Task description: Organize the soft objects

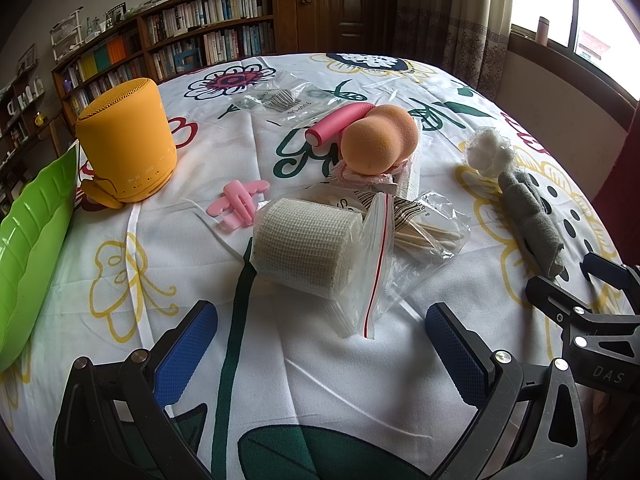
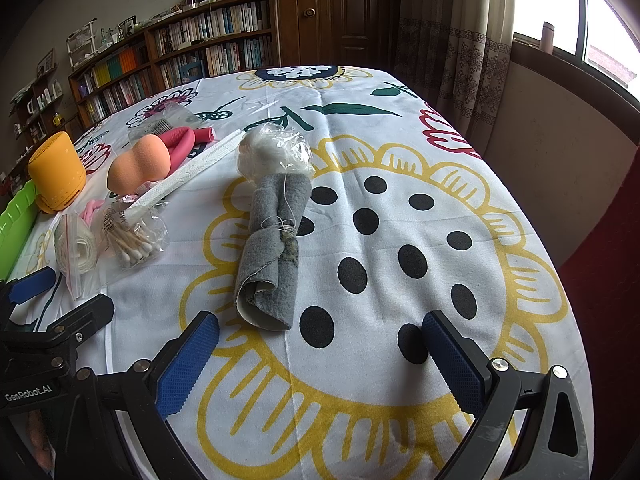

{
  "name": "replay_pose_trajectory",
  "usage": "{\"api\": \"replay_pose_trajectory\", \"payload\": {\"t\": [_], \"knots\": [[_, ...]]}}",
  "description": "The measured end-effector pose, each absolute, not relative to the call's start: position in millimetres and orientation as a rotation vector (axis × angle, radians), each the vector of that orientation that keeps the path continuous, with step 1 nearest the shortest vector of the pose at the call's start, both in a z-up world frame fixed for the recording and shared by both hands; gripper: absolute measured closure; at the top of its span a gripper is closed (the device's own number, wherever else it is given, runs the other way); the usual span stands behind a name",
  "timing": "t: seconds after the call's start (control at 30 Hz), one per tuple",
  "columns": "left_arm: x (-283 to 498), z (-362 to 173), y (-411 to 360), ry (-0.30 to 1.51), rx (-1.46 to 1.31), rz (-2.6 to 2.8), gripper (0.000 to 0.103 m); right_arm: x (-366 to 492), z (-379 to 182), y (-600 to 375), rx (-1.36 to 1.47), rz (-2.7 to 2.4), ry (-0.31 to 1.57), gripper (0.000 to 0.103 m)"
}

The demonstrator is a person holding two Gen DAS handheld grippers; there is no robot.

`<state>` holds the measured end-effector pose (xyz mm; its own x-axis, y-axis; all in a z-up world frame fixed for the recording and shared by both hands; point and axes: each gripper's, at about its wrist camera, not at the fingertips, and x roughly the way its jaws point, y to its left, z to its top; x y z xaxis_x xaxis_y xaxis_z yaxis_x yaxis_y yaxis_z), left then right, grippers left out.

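Left claw (image 1: 320,344): spread wide, empty, just short of bagged gauze roll (image 1: 306,246).
Right claw (image 2: 320,354): spread wide, empty, just short of grey felt roll (image 2: 274,248).

Makeup sponge (image 1: 378,138): we see it orange, gourd-shaped, lying on the pink foam roller (image 1: 336,120).
Gauze roll (image 1: 306,246): white, on its side inside a zip bag.
Grey cloth (image 2: 274,248): rolled, tied with thread, touching the bagged cotton balls (image 2: 272,152).
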<state>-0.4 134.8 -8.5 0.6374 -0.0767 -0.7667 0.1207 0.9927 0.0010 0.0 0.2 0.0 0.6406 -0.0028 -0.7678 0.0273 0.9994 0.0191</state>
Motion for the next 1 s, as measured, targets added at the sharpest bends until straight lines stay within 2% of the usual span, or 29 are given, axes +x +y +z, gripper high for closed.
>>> {"api": "replay_pose_trajectory", "payload": {"t": [0.57, 0.9, 1.0], "knots": [[1, -8, 139, 0.876, 0.052, -0.158, 0.000, 0, 0, 0, 0.030, -0.017, 0.875, 0.000], [-2, 1, 158, 0.840, -0.060, -0.214, 0.000, 0, 0, 0, 0.030, -0.017, 0.875, 0.000], [-2, 4, 157, 0.824, -0.028, -0.199, 0.003, 0, 0, 0, 0.030, -0.017, 0.875, 0.000]]}}
